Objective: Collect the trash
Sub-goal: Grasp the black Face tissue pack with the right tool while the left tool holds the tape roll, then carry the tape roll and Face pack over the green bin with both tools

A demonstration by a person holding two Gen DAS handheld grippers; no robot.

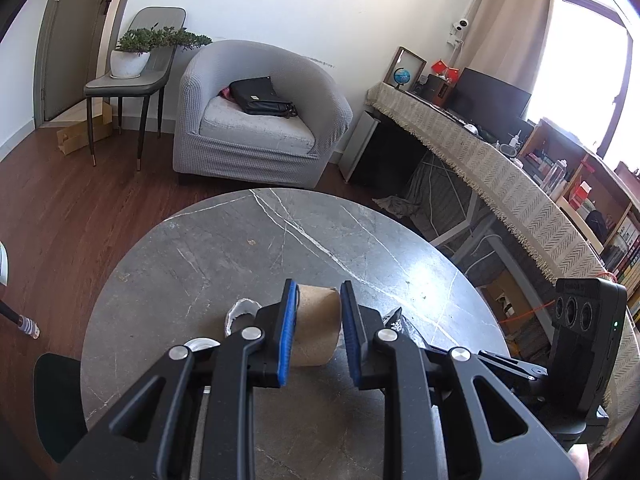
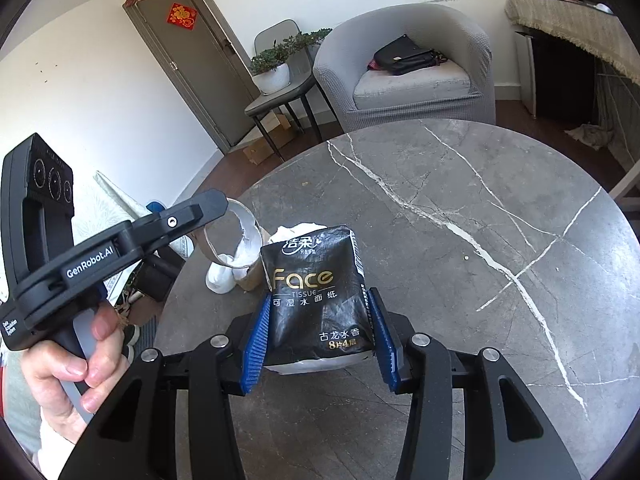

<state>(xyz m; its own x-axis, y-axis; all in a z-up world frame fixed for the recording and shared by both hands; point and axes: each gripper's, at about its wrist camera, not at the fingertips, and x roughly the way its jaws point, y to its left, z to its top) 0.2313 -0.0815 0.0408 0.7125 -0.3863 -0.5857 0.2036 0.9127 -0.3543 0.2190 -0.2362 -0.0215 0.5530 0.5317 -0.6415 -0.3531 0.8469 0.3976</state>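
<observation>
Reading left to right in the right wrist view, the left claw (image 2: 208, 204) carried white lettering, "GenRobot.AI", on its black body, gripped by a hand (image 2: 68, 360). Its tip sat at the rim of a brown cardboard cup (image 2: 240, 256) holding crumpled white tissue (image 2: 222, 276), near the left edge of the round grey marble counter (image 2: 480, 208). Beside the cup, the black tissue packet (image 2: 316, 292) showed "Face" in gold, "TISSUE" beneath it, and lines of Chinese characters; its plastic looked creased and slack, with white showing at the bottom. The right claw (image 2: 320, 344) was clamped on the packet's lower sides, blue pads (image 2: 256, 340) pressing its edges.

From the left wrist view, the left claw (image 1: 318, 336) had its blue pads set around the cardboard cup (image 1: 316, 320); the left pad lay against the wall, while I could not tell whether the right one touched. A torn white scrap (image 1: 240, 312) lay just left of it.

Right of the packet, the white-veined counter lay bare to its curved edge, with a grey armchair (image 2: 408, 72) beyond.
</observation>
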